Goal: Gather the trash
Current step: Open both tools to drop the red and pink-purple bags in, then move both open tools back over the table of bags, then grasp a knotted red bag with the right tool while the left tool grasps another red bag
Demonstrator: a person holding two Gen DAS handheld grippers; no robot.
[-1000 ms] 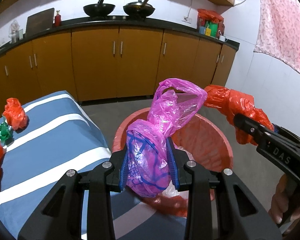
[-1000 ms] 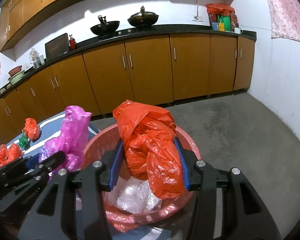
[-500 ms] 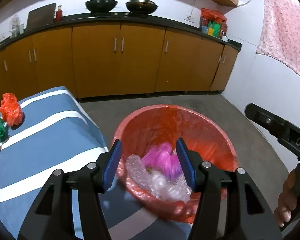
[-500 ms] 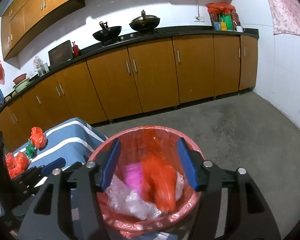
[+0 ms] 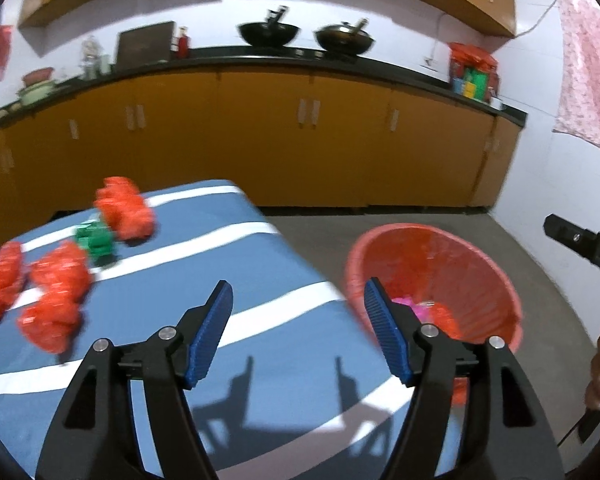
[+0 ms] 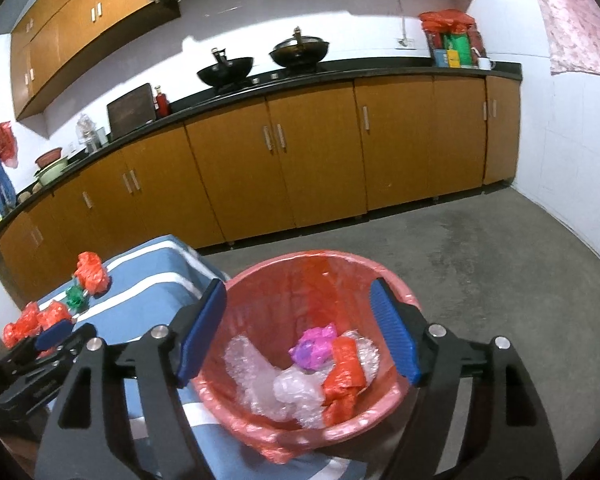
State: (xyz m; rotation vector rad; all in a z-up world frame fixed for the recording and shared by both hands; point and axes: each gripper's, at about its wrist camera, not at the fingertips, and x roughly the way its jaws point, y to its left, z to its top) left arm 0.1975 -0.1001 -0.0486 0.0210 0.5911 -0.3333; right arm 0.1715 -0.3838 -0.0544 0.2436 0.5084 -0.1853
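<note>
Two grippers: left (image 5: 298,330) and right (image 6: 298,332) just opened, empty.
Bin (image 6: 296,276): pink bag (image 6: 314,346), red bag (image 6: 344,372) inside.

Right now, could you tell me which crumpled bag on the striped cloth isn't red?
The small green bag, lying between the red bags on the striped cloth.

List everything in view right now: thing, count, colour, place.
bin: 1, red with a red liner, on the floor beside the table
bags in bin: pink bag, red bag, clear wrap
table cloth: 1, blue with white stripes
red bags on table: about 4, crumpled, far left
green bag: 1, among the red ones
woks: 2, black, on the counter
cabinets: orange-brown, under the counter
left gripper: open, empty, over the table
right gripper: open, empty, over the bin
</note>
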